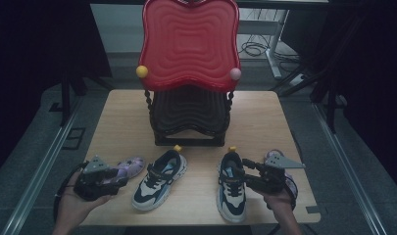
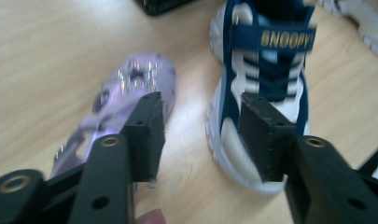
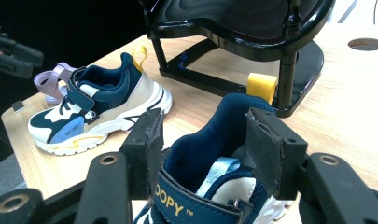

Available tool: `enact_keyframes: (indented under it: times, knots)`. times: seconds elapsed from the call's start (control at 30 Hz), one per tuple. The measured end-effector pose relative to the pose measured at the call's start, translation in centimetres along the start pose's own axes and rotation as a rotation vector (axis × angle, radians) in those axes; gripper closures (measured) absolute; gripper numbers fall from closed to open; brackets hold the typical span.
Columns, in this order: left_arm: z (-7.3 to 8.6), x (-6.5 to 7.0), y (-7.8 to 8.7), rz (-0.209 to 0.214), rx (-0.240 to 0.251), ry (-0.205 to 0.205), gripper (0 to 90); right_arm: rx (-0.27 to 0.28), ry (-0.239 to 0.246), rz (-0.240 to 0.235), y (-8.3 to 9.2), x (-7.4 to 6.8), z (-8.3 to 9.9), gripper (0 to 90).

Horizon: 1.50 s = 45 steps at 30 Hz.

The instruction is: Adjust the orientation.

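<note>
Two navy-and-white sneakers stand on the wooden table (image 1: 264, 122), toes toward the near edge. My right gripper (image 1: 246, 174) (image 3: 203, 135) reaches in from the right. It straddles the right sneaker (image 1: 231, 188) (image 3: 200, 158) at its collar, and both pads lie against the padded sides. That shoe rests on the table. My left gripper (image 1: 120, 180) (image 2: 200, 121) hangs open above bare wood. It sits between a lilac sandal (image 1: 130, 166) (image 2: 135, 79) and the left sneaker (image 1: 159, 178) (image 2: 266, 70) and touches neither.
A shoe rack with a red top shelf (image 1: 188, 44) and a black lower shelf (image 1: 188, 112) (image 3: 252, 28) stands at mid-table behind the shoes. A second lilac sandal (image 1: 272, 155) lies under my right hand. The table edge runs close in front of the toes.
</note>
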<state>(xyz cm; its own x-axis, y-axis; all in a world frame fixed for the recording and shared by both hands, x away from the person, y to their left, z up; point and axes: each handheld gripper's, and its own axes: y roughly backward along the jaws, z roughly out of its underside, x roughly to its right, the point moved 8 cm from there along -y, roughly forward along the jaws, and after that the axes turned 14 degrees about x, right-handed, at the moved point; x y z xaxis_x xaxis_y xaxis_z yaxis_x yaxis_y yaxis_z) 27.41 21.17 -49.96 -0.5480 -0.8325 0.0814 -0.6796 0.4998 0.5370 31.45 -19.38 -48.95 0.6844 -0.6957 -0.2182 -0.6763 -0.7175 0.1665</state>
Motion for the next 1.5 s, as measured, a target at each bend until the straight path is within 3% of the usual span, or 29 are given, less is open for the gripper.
enact_keyframes:
  times: [0.13, 0.37, 0.57, 0.8, 0.83, 1.07, 1.2, 1.4, 1.43, 1.47, 1.5]
  knots:
    - [-0.8, 0.6, -0.6, 0.014, 0.023, 0.009, 42.9, -0.004, 0.007, -0.006, 0.2, -0.1, 0.0, 47.2]
    - [-1.4, 0.8, -1.7, 0.017, 0.017, 0.004, 35.5, -0.020, 0.008, -0.008, 0.2, 0.0, 0.2, 47.1]
    - [-1.5, 0.7, -2.5, 0.031, 0.035, 0.025, 34.5, -0.064, 0.035, 0.002, 0.4, 0.1, 0.5, 47.3]
    - [-1.4, 1.0, -2.8, 0.033, 0.035, 0.013, 34.5, -0.102, 0.047, 0.021, 2.0, 0.5, -0.3, 55.5]
    - [-1.4, 1.1, -2.7, 0.032, 0.035, 0.013, 34.2, -0.136, 0.062, 0.039, 2.7, 0.9, -0.2, 60.4]
    - [-1.4, 1.1, -2.5, 0.033, 0.042, 0.018, 33.5, -0.216, 0.078, 0.086, 5.2, 2.5, 0.0, 72.8]
    - [-0.9, 0.9, -2.6, 0.028, 0.036, 0.018, 33.4, -0.298, 0.108, 0.130, 7.5, 4.1, 0.1, 81.6]
    - [-0.9, 0.6, -2.0, 0.020, 0.055, 0.025, 33.4, -0.347, 0.113, 0.182, 9.7, 6.1, 0.2, 88.0]
    - [-0.8, 0.6, -2.0, 0.015, 0.062, 0.035, 33.4, -0.354, 0.108, 0.184, 10.0, 6.4, 0.3, 89.0]
    - [-0.8, 0.3, -2.1, -0.023, 0.079, 0.035, 34.2, -0.366, 0.103, 0.198, 10.5, 7.1, 0.4, 89.3]
    - [-0.8, 0.3, -2.1, -0.023, 0.079, 0.035, 34.8, -0.366, 0.103, 0.198, 10.5, 7.1, 0.4, 89.3]
